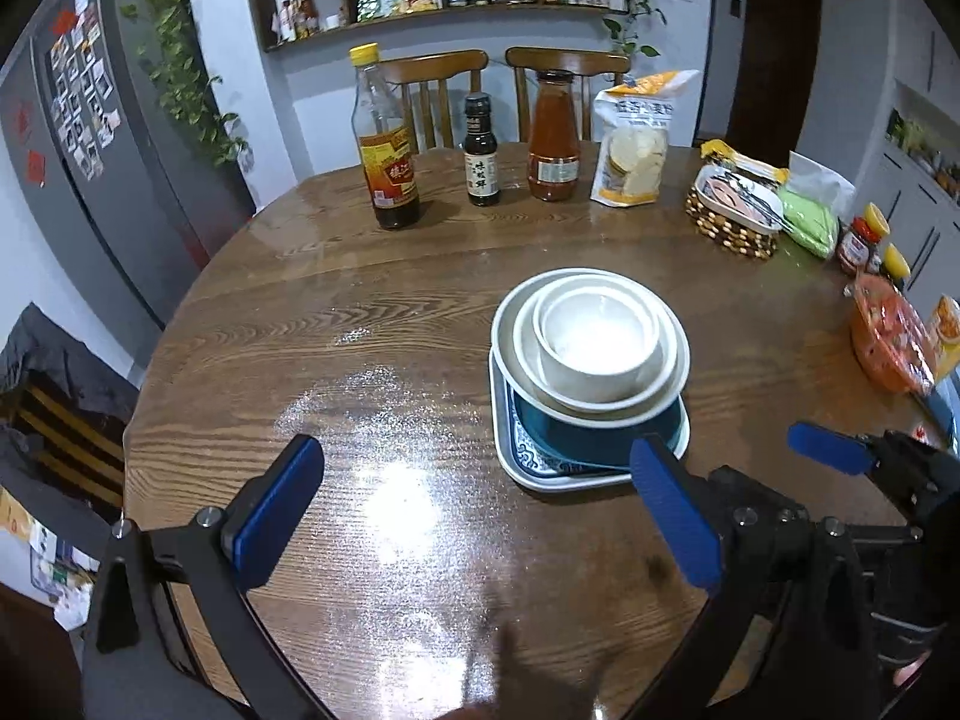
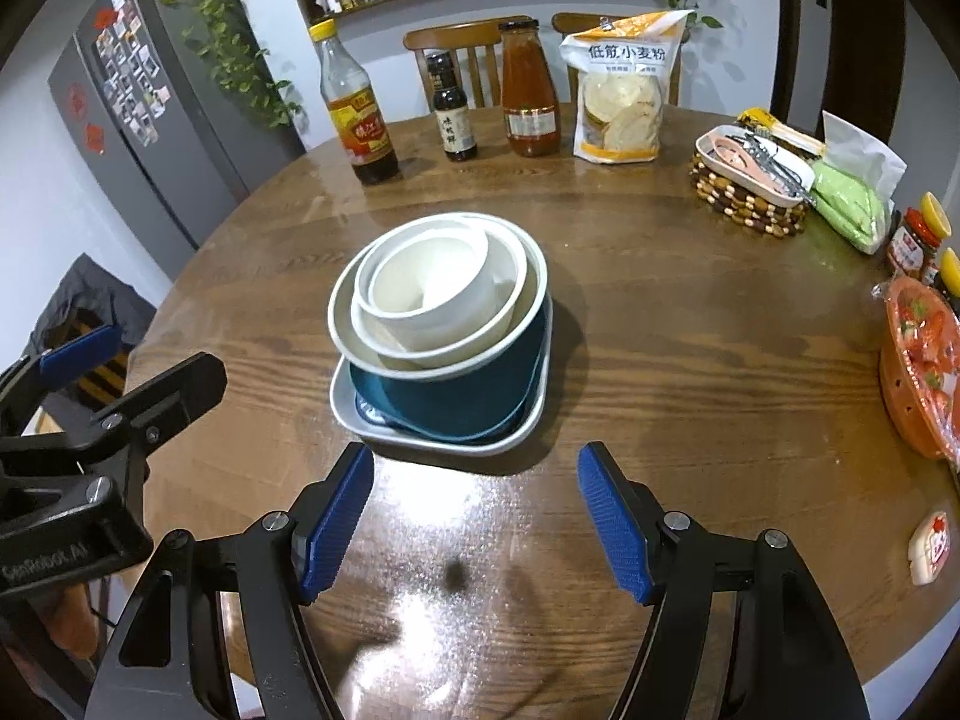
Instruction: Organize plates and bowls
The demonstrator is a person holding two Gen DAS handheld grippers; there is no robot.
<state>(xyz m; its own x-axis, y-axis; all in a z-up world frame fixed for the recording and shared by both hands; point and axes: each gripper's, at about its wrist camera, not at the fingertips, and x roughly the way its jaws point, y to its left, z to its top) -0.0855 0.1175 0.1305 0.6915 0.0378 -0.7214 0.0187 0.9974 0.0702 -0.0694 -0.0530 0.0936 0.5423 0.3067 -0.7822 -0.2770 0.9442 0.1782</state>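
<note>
One stack of dishes stands on the round wooden table [image 1: 372, 324]. A small white bowl [image 1: 591, 339] sits in a wider white bowl [image 1: 669, 381], on a teal bowl [image 1: 576, 435], on a square white plate with a blue pattern [image 1: 540, 471]. The stack also shows in the right wrist view, with the small bowl [image 2: 432, 294], the teal bowl [image 2: 462, 402] and the square plate [image 2: 372, 420]. My left gripper [image 1: 474, 510] is open and empty, near and left of the stack. My right gripper [image 2: 474, 525] is open and empty, just in front of the stack.
At the table's far side stand a vinegar bottle [image 1: 387, 144], a small dark bottle [image 1: 482, 151], a red sauce jar [image 1: 553, 138] and a flour bag [image 1: 636, 138]. A beaded basket [image 1: 735, 204], jars and a red packet [image 1: 891, 336] are at the right. Two chairs stand behind.
</note>
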